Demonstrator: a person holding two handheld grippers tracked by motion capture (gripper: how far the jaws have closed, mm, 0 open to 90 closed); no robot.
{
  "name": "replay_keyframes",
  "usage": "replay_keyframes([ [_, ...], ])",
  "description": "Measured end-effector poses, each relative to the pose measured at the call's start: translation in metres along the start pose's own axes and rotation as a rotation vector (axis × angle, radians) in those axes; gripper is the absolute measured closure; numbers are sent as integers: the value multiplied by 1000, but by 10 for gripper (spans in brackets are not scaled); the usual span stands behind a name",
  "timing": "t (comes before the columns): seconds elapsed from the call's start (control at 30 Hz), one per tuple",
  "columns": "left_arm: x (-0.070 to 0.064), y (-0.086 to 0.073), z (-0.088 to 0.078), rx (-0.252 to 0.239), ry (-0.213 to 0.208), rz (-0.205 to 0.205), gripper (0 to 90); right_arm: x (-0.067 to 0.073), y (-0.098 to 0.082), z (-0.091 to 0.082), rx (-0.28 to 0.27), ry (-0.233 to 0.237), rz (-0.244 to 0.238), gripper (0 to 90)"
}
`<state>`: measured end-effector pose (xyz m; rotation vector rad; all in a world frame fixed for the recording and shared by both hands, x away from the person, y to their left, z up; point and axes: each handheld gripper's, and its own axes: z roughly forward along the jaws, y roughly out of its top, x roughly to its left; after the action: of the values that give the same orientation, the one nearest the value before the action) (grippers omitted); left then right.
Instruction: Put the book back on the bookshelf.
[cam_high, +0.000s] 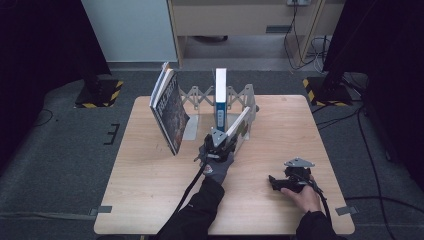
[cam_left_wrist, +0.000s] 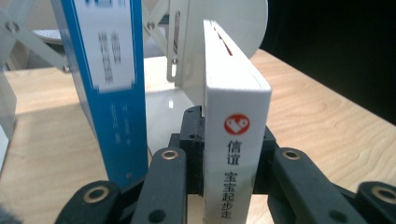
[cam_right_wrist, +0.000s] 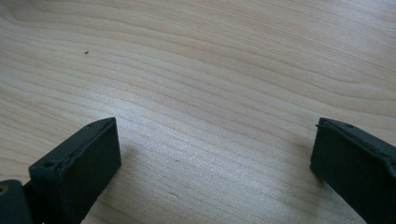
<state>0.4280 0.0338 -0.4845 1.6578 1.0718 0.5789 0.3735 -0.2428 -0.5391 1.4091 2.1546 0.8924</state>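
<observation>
A white book (cam_high: 239, 125) with a red logo on its spine (cam_left_wrist: 236, 125) leans tilted against the right end of the white folding book rack (cam_high: 200, 96). My left gripper (cam_high: 220, 140) (cam_left_wrist: 232, 154) is shut on its spine, one black jaw on each cover. Just left of it a blue-and-white book (cam_high: 220, 95) (cam_left_wrist: 109, 84) stands upright in the rack. A dark-covered book (cam_high: 168, 111) leans at the rack's left end. My right gripper (cam_high: 278, 182) (cam_right_wrist: 215, 154) rests low on the table at the front right, open, with bare wood between its jaws.
The wooden table (cam_high: 150, 170) has free room at the front left and between the two hands. The rack's round white end plate (cam_left_wrist: 229, 28) stands right behind the held book. Black stands and cables lie on the floor around the table.
</observation>
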Motion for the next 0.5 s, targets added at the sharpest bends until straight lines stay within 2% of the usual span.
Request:
replay_keyframes([
  [0.13,1,-5,-1,12,2,-9,731,0,0,0,0,-1,3,18],
  [0.37,3,-13,-4,43,-6,1,731,0,0,0,1,-1,2,18],
  [0.43,4,-13,-4,41,2,-1,734,0,0,0,0,-1,2,18],
  [0.5,3,-13,-5,15,3,-7,737,0,0,0,0,-1,1,17],
])
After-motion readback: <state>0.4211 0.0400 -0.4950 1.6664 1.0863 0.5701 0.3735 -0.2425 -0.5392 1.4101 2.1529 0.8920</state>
